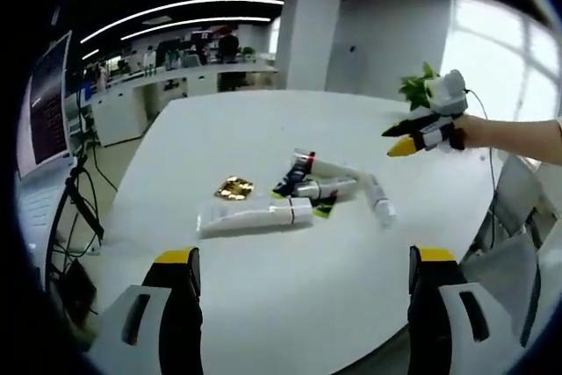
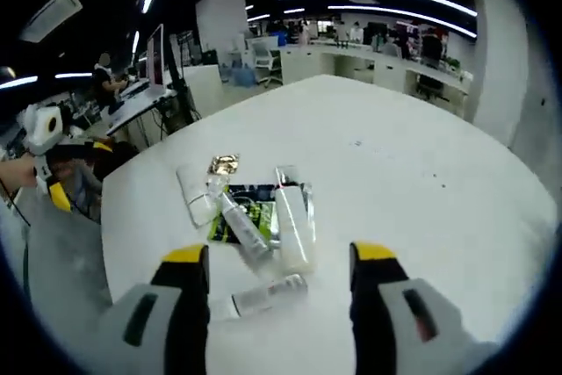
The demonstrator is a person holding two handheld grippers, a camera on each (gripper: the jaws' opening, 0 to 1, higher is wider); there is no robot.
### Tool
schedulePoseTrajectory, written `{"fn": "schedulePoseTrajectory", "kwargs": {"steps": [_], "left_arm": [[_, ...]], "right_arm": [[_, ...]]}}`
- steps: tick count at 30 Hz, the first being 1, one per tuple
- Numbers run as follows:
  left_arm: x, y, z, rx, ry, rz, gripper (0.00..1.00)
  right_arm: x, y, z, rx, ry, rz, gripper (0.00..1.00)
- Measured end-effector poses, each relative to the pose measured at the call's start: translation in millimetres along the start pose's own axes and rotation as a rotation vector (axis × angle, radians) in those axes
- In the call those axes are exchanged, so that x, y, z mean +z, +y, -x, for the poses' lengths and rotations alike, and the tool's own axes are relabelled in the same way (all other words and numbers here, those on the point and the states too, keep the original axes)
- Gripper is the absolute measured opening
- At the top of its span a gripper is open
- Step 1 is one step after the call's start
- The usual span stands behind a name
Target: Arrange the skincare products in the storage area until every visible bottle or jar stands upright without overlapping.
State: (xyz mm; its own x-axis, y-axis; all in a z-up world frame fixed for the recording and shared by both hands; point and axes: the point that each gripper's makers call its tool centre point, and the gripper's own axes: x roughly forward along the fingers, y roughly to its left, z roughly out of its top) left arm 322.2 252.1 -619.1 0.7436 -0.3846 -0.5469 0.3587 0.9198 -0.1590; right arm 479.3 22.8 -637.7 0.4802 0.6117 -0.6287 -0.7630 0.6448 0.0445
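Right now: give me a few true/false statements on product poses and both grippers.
1. The skincare tubes stand upright on the white table. False: they lie flat, clustered and overlapping.
2. The left gripper is open and holds nothing. True.
3. The right gripper is shut on a tube. False: its jaws are apart, above the pile.
4. A gold foil packet lies beside the tubes. True.
5. The long white tube lies nearest the left gripper. True.
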Motion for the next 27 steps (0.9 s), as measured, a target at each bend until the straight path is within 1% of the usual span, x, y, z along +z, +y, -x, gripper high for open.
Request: {"fn": "schedulePoseTrajectory", "kwargs": {"steps": [8,14,19,21,24,27], "left_arm": [[-1.1,9.2,-2.2,0.015,0.007,0.01,0.97],[0.3,11.8,-6.3,0.017,0.005,0.013,0.97],[-0.6,13.5,-7.8,0.02,0.004,0.017,0.97],[-1.9,14.2,-8.0,0.02,0.005,0.02,0.97],[-5.0,15.1,-8.4,0.022,0.007,0.023,0.97],[-7.3,15.5,-8.8,0.022,0.01,0.03,0.97]], "right_arm": [[3.8,-5.9,-27.2,0.034,0.047,0.03,0.65],[1.1,-11.8,-50.4,0.059,0.105,0.057,0.62],[-0.6,-11.8,-65.5,0.079,0.146,0.077,0.58],[0.3,-10.4,-71.8,0.088,0.157,0.082,0.57],[-1.3,-8.6,-81.4,0.105,0.192,0.049,0.57],[-4.9,-11.7,-91.6,0.093,0.241,0.056,0.52]]}}
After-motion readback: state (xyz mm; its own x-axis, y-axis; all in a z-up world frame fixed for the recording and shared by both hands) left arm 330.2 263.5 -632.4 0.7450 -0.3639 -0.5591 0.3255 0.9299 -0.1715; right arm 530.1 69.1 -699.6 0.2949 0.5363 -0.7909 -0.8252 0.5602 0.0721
